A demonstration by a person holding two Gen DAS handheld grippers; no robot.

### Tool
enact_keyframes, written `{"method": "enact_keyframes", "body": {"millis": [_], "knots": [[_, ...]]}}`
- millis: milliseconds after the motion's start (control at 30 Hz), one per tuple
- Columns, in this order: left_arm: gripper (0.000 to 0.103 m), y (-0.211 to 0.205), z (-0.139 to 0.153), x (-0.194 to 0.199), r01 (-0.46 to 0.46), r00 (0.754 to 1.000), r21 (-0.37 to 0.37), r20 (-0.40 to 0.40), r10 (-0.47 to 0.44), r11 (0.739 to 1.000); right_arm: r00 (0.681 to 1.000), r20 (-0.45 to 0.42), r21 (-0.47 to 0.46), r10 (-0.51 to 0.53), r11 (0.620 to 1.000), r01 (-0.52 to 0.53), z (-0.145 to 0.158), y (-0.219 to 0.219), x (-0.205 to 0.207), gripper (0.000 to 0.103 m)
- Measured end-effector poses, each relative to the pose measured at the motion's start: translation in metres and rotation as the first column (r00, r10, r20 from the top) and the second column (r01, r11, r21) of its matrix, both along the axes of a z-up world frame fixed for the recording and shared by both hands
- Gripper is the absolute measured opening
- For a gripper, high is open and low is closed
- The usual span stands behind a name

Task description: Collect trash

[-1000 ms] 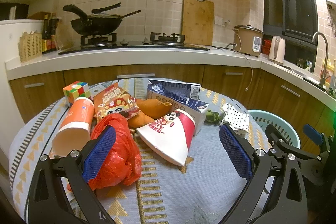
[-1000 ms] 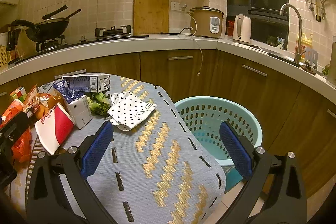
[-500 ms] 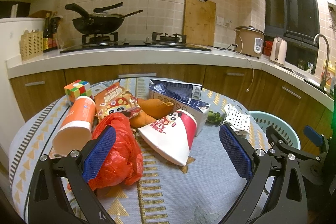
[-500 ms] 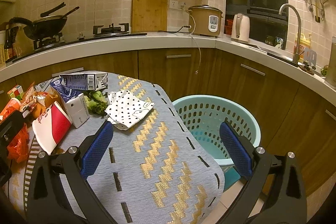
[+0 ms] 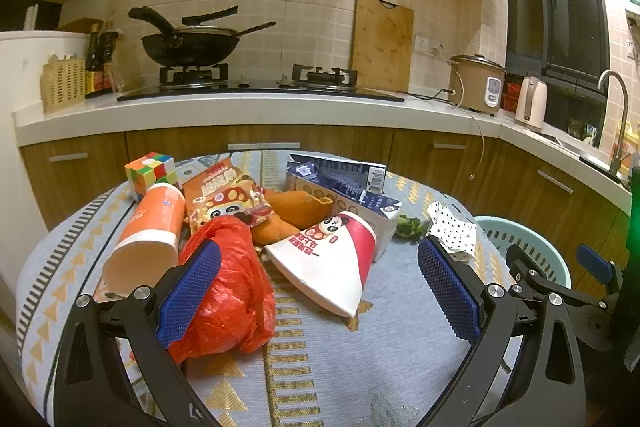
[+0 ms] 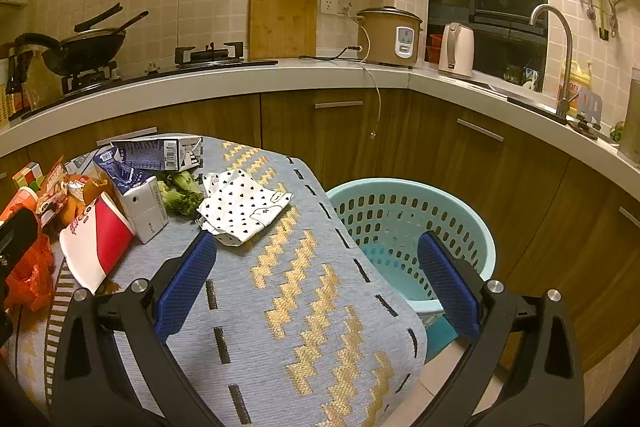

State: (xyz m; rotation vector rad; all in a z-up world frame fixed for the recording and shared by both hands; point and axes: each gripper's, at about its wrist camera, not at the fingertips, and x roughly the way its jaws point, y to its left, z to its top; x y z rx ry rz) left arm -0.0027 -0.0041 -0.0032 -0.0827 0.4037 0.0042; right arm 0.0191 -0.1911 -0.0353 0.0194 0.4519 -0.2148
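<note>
two grippers, both with jaws spread wide and holding nothing. left gripper (image 5: 320,287) hangs above the near part of the cloth-covered table (image 5: 320,367), its blue pads (image 5: 188,293) framing the litter heap; that spread suits the bulky pieces ahead, judged as readiness for a first pick. right gripper (image 6: 316,279) hangs over the table's right edge, one finger above the cloth and the other in front of the basket, so it straddles the drop zone.

trash lies clustered on the far-left half of the table. nearest the left gripper: a crumpled red plastic bag (image 5: 232,291), partly behind the left pad, and a flattened paper cup with a panda print (image 5: 328,259), mouth toward the camera. an orange paper cup (image 5: 148,231) lies on its side, just beside the bag. behind these, touching one another: a snack packet (image 5: 224,199), an orange soft item (image 5: 296,207) of unclear kind, and two opened blue-and-white cartons (image 5: 352,187). green scraps (image 6: 182,193) and a dotted white wrapper (image 6: 240,207) lie nearest the right gripper. a puzzle cube (image 5: 150,169) stands at the heap's far-left edge; probably not trash.

the pale blue perforated basket (image 6: 460,227) stands on the floor just beside the table's right edge, below its level, seemingly empty; this lets items be carried or dropped over the edge.
</note>
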Motion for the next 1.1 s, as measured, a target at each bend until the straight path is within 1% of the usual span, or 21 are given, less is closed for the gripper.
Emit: {"method": "enact_keyframes", "body": {"millis": [300,367,400,433,467,533,600,633,667,700,800,867,900,1000,1100], "knots": [[0.096,0.000,0.001,-0.003,-0.003,1.000,-0.001,0.014,0.003,1.000,1.000,0.001,-0.003,0.000,1.000,0.000,0.000,0.001,0.000,0.096],[0.096,0.000,0.003,-0.005,-0.004,1.000,-0.003,0.026,0.004,1.000,1.000,0.004,-0.003,0.001,1.000,-0.001,0.000,0.002,0.000,0.096],[0.096,-0.001,0.004,-0.007,-0.002,0.999,-0.004,0.034,0.002,1.000,1.000,0.003,-0.004,0.003,1.000,-0.003,0.001,0.002,-0.001,0.094],[0.096,0.000,0.005,-0.011,0.002,0.999,-0.008,0.044,-0.002,1.000,1.000,-0.001,-0.009,0.010,1.000,-0.010,0.001,0.003,0.000,0.091],[0.096,0.001,0.006,-0.015,0.003,0.999,-0.013,0.048,-0.002,1.000,1.000,-0.006,-0.017,0.022,1.000,-0.022,0.002,0.005,0.001,0.085],[0.095,0.008,0.009,-0.025,0.018,0.999,-0.036,0.037,-0.017,0.999,0.999,-0.012,-0.027,0.042,0.999,-0.042,0.003,0.009,0.000,0.080],[0.095,0.021,0.014,-0.035,0.019,0.999,-0.059,0.032,-0.017,0.998,0.997,-0.020,-0.013,0.076,0.997,-0.076,0.007,0.012,-0.001,0.064],[0.095,0.032,0.018,-0.041,0.007,1.000,-0.075,0.029,-0.005,0.997,0.995,-0.027,-0.001,0.095,0.995,-0.095,0.008,0.013,-0.001,0.060],[0.095,0.041,0.021,-0.043,-0.002,1.000,-0.088,0.021,0.004,0.996,0.993,-0.032,0.014,0.115,0.993,-0.114,0.010,0.015,-0.001,0.055],[0.095,0.053,0.024,-0.045,-0.016,1.000,-0.101,0.007,0.016,0.995,0.990,-0.037,0.027,0.134,0.991,-0.133,0.012,0.016,-0.001,0.054],[0.095,0.095,0.032,-0.043,-0.070,0.996,-0.147,-0.064,0.061,0.987,0.978,-0.057,0.052,0.199,0.979,-0.196,0.019,0.026,0.000,0.054],[0.094,0.116,0.031,-0.038,-0.065,0.992,-0.177,-0.118,0.044,0.982,0.963,-0.070,0.048,0.259,0.966,-0.256,0.024,0.039,0.000,0.054],[0.094,0.123,0.029,-0.037,-0.063,0.991,-0.185,-0.131,0.039,0.981,0.957,-0.073,0.044,0.281,0.959,-0.278,0.025,0.044,0.000,0.054],[0.094,0.130,0.020,-0.026,-0.031,0.978,-0.191,-0.207,-0.009,0.981,0.938,-0.076,0.039,0.339,0.941,-0.337,0.029,0.059,0.002,0.054],[0.094,0.122,0.011,-0.015,0.010,0.967,-0.193,-0.248,-0.058,0.981,0.918,-0.099,0.068,0.385,0.923,-0.379,0.033,0.062,0.010,0.054]]}}
